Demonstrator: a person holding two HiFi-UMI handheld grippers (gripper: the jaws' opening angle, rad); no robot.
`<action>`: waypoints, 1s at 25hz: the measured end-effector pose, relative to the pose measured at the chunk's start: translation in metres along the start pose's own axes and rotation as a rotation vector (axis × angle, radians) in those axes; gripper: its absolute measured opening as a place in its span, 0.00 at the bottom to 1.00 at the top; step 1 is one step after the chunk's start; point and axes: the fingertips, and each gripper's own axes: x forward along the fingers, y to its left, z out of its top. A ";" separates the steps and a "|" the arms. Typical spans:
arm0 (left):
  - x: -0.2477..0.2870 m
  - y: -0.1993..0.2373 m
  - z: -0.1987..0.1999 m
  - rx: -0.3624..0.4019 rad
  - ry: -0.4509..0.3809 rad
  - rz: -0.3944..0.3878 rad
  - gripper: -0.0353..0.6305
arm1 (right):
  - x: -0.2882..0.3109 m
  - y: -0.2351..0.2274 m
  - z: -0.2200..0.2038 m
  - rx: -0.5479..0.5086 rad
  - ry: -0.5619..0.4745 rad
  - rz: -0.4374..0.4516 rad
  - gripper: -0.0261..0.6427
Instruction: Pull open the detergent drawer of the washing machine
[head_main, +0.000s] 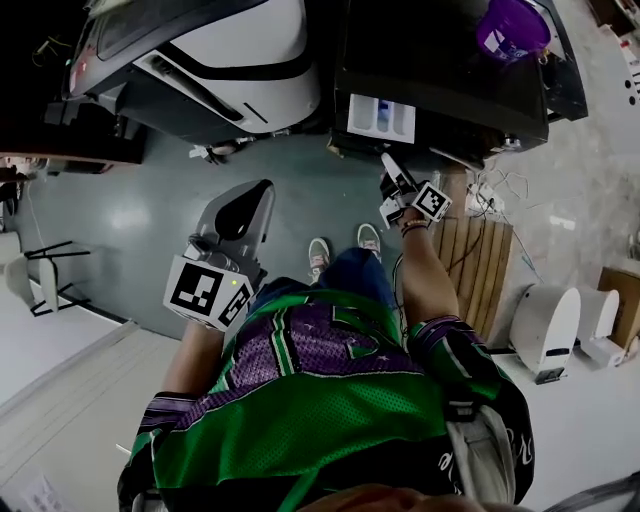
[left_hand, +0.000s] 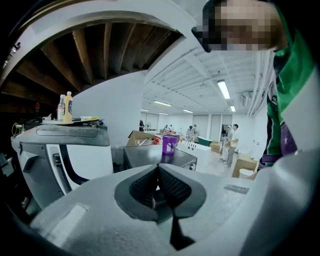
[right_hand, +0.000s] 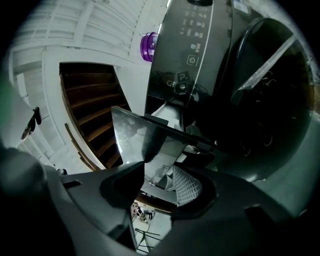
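A dark front-loading washing machine (head_main: 450, 70) (right_hand: 200, 50) stands ahead of me. Its detergent drawer (head_main: 380, 115) is slid out, and its white compartments show from above. My right gripper (head_main: 386, 160) (right_hand: 162, 172) is at the drawer's glossy front panel (right_hand: 127, 135). One finger lies across the panel's face and the meshed pad (right_hand: 187, 185) sits behind its lower edge, with only a narrow gap between them. My left gripper (head_main: 258, 190) (left_hand: 159, 170) hangs over the floor to the left, shut on nothing, well away from the drawer.
A purple cup (head_main: 512, 28) (left_hand: 169, 144) rests on top of the dark machine. A white machine (head_main: 230, 70) (left_hand: 60, 150) stands to the left with bottles (left_hand: 67, 106) on it. A wooden pallet (head_main: 480, 260) and white housings (head_main: 545, 325) lie to the right. My shoes (head_main: 345, 250) are on the grey floor.
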 end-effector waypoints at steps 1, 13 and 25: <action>-0.003 0.000 -0.001 0.004 0.000 -0.009 0.08 | -0.004 0.000 -0.003 -0.001 -0.008 -0.007 0.29; -0.030 0.000 -0.009 0.025 -0.013 -0.075 0.08 | -0.043 0.012 -0.027 -0.020 -0.043 -0.048 0.27; -0.028 -0.008 -0.006 0.016 -0.053 -0.106 0.08 | -0.069 0.041 -0.013 -0.128 -0.031 -0.107 0.27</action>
